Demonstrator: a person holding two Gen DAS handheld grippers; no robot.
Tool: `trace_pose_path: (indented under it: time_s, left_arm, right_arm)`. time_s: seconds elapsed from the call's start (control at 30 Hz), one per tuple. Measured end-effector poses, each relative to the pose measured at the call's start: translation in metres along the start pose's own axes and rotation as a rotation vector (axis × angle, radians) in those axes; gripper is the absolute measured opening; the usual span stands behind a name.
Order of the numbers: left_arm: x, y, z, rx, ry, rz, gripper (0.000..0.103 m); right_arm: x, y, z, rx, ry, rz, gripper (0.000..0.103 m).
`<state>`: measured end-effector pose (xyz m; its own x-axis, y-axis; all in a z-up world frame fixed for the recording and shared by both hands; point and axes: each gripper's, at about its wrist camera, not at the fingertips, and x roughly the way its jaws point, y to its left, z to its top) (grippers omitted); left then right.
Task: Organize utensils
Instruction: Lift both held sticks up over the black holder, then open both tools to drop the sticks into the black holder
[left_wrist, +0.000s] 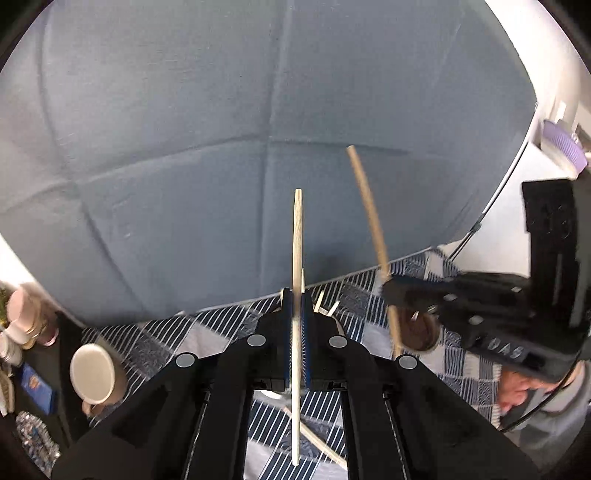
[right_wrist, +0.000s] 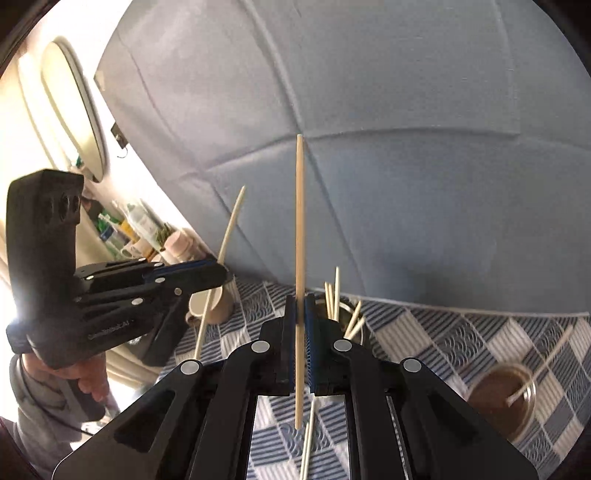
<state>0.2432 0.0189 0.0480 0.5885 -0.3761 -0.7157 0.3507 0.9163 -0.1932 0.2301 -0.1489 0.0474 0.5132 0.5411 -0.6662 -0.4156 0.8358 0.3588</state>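
Observation:
My left gripper (left_wrist: 295, 299) is shut on a pale chopstick (left_wrist: 297, 236) that stands upright between its blue pads. My right gripper (right_wrist: 300, 301) is shut on a tan chopstick (right_wrist: 300, 206), also upright. In the left wrist view the right gripper (left_wrist: 391, 286) sits to the right, holding its chopstick (left_wrist: 367, 199) above a brown glass jar (left_wrist: 421, 332). In the right wrist view the left gripper (right_wrist: 218, 275) sits to the left, its chopstick (right_wrist: 231, 225) above a beige mug (right_wrist: 212, 304). A holder with several chopsticks (right_wrist: 334, 295) stands just behind my right gripper. Loose chopsticks (right_wrist: 306, 443) lie on the cloth below.
A blue and white checked cloth (right_wrist: 461, 332) covers the table. A grey-blue padded headboard (left_wrist: 221, 129) rises behind it. The brown jar (right_wrist: 506, 395) holds one chopstick. The beige mug (left_wrist: 94, 373) stands at the left. Bottles and jars (right_wrist: 140, 229) crowd a shelf at the far left.

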Motion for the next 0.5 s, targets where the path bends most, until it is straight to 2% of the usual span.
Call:
trace_pose_path:
  time_s: [0.23,0.4,0.5]
  left_arm:
    - [0.029,0.012,0.016,0.000,-0.105,-0.052,0.005]
    - [0.050,0.023,0.014,-0.010,-0.206,-0.144,0.005]
    - [0.070,0.029,0.005,-0.007,-0.237,-0.112,0.005]
  right_arm:
    - [0.034,-0.019,0.007,0.001,-0.049,0.010,0.005]
    - [0.052,-0.037,0.003,0.029,-0.078,0.044,0.005]
    - [0.061,-0.044,-0.007,0.048,-0.109,0.030,0.005]
